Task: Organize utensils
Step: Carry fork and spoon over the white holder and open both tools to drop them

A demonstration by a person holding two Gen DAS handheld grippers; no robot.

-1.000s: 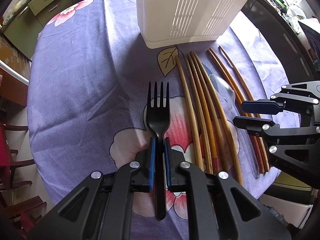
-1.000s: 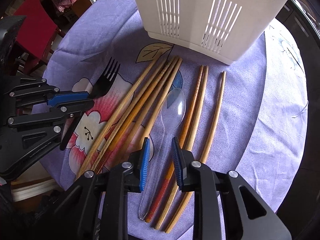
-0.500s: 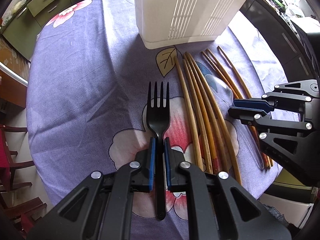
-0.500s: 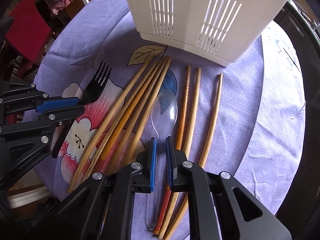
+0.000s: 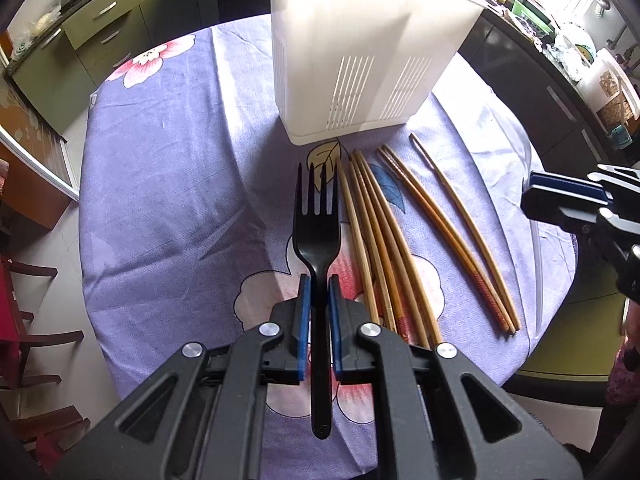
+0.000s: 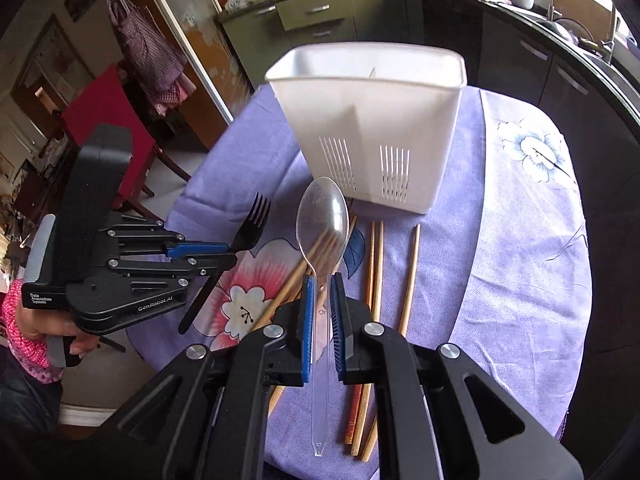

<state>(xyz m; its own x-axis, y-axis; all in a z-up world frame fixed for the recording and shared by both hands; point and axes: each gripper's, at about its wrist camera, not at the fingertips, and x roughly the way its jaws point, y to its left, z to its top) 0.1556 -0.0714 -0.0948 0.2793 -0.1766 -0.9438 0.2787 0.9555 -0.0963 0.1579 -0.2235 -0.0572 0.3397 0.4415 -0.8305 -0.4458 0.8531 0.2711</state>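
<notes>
My left gripper (image 5: 317, 280) is shut on a black plastic fork (image 5: 316, 236) and holds it above the table, tines toward the white slotted utensil holder (image 5: 360, 64). My right gripper (image 6: 321, 280) is shut on a clear plastic spoon (image 6: 322, 220) and holds it lifted, bowl toward the holder (image 6: 372, 120), whose open top shows a divider. Several wooden chopsticks (image 5: 380, 240) lie on the purple flowered tablecloth (image 5: 180, 200) in front of the holder; they also show in the right wrist view (image 6: 376, 272). The left gripper with the fork (image 6: 252, 228) shows at the left there.
The round table's edge (image 6: 576, 380) curves close on the right. A red chair (image 6: 104, 120) stands left of the table. Kitchen cabinets (image 6: 320, 16) and a counter run behind. The right gripper (image 5: 568, 196) shows at the right edge of the left wrist view.
My right gripper has risen with the clear spoon off the table and tilted up toward the holder. My left gripper has risen with the fork.
</notes>
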